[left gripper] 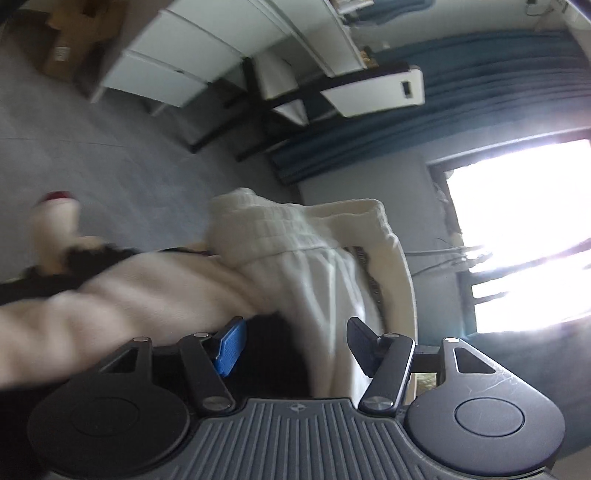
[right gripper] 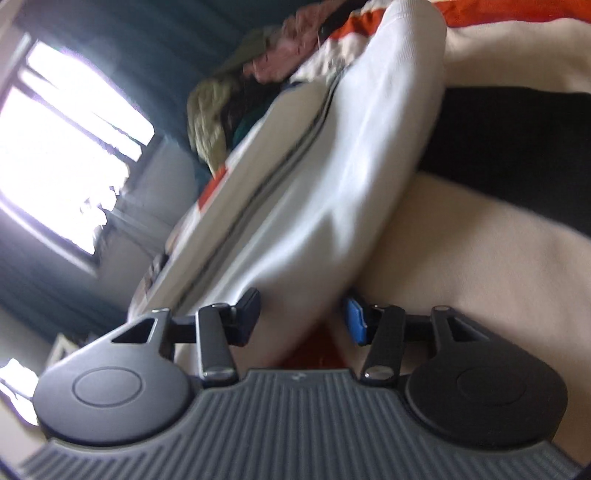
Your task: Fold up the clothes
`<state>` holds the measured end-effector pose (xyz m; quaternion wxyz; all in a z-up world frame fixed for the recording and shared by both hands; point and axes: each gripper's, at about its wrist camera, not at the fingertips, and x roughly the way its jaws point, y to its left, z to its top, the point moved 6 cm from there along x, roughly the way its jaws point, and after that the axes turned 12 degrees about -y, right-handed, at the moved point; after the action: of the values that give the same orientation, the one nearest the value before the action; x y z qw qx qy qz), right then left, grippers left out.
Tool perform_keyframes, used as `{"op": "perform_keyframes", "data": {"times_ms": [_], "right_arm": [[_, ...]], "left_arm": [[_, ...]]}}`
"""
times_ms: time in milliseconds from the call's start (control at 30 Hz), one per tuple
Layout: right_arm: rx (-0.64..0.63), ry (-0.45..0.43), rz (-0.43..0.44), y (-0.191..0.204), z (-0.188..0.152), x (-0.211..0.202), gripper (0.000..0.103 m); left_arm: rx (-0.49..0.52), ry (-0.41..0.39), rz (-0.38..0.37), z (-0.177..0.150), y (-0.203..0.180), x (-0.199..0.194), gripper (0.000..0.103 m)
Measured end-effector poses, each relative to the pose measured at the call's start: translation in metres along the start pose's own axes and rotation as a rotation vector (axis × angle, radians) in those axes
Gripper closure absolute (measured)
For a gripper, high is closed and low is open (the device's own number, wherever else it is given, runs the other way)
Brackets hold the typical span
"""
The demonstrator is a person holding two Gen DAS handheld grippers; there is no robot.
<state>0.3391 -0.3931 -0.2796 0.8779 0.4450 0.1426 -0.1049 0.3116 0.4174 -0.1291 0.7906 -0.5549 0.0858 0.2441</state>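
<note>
In the left wrist view a white garment [left gripper: 314,266] with a ribbed hem [left gripper: 255,225] hangs over a cream fleece cloth [left gripper: 147,295]. Its lower part drops between the fingers of my left gripper [left gripper: 297,343]. The jaws stand wide apart, and the blue pad [left gripper: 231,347] is clear of the white cloth. In the right wrist view a thick white fold [right gripper: 332,192] with a dark zip line runs down into my right gripper [right gripper: 301,321]. It fills the gap between the parted fingers, and I see no squeeze in it. Cream cloth [right gripper: 461,258] lies to the right.
A black-legged white desk [left gripper: 373,92], white cabinets [left gripper: 177,66] and a blue curtain [left gripper: 461,92] stand across the grey floor [left gripper: 110,155]. A bright window [left gripper: 517,229] glares. Olive and pink clothes [right gripper: 236,74] are piled beyond an orange-and-white fabric [right gripper: 498,11] and a black cloth [right gripper: 517,140].
</note>
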Motion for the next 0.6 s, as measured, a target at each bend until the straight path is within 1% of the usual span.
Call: {"op": "perform_keyframes", "data": {"times_ms": [33, 100, 133, 167, 267, 300, 333, 367, 400, 433, 467, 500, 533, 600], "right_arm": [[-0.001, -0.032, -0.023, -0.002, 0.005, 0.01, 0.053], [0.002, -0.097, -0.071, -0.006, 0.016, 0.028, 0.057], [0.028, -0.134, -0.108, -0.012, 0.025, 0.035, 0.066], [0.053, -0.171, -0.145, -0.017, 0.034, 0.041, 0.069], [0.126, -0.278, -0.253, -0.034, 0.059, 0.06, 0.069], [0.123, -0.284, -0.265, -0.035, 0.066, 0.066, 0.069], [0.118, -0.288, -0.277, -0.035, 0.072, 0.071, 0.069], [0.101, -0.284, -0.285, -0.035, 0.077, 0.074, 0.073], [0.082, -0.279, -0.289, -0.034, 0.082, 0.076, 0.076], [0.054, -0.266, -0.281, -0.031, 0.084, 0.075, 0.082], [0.03, -0.253, -0.271, -0.029, 0.087, 0.074, 0.087], [0.027, -0.242, -0.255, -0.028, 0.089, 0.071, 0.089], [0.052, -0.226, -0.239, -0.03, 0.092, 0.065, 0.091], [0.081, -0.205, -0.202, -0.032, 0.099, 0.047, 0.092]], "left_arm": [[0.012, -0.019, 0.002, 0.002, -0.003, 0.008, 0.041], [0.022, -0.064, 0.033, 0.008, -0.011, 0.027, 0.041], [0.016, -0.072, 0.054, 0.011, -0.014, 0.037, 0.041], [0.011, -0.07, 0.079, 0.012, -0.017, 0.047, 0.041], [0.059, -0.052, 0.141, 0.013, -0.032, 0.069, 0.042], [0.077, -0.049, 0.159, 0.014, -0.036, 0.072, 0.051], [0.094, -0.046, 0.176, 0.015, -0.039, 0.072, 0.065], [0.112, -0.044, 0.193, 0.016, -0.042, 0.073, 0.071], [0.129, -0.042, 0.21, 0.018, -0.046, 0.074, 0.081], [0.146, -0.04, 0.228, 0.019, -0.049, 0.075, 0.086], [0.164, -0.038, 0.245, 0.02, -0.052, 0.075, 0.088], [0.161, -0.035, 0.245, 0.024, -0.056, 0.073, 0.09], [0.149, -0.033, 0.236, 0.029, -0.059, 0.068, 0.092], [0.183, -0.04, 0.201, 0.039, -0.068, 0.058, 0.093]]}}
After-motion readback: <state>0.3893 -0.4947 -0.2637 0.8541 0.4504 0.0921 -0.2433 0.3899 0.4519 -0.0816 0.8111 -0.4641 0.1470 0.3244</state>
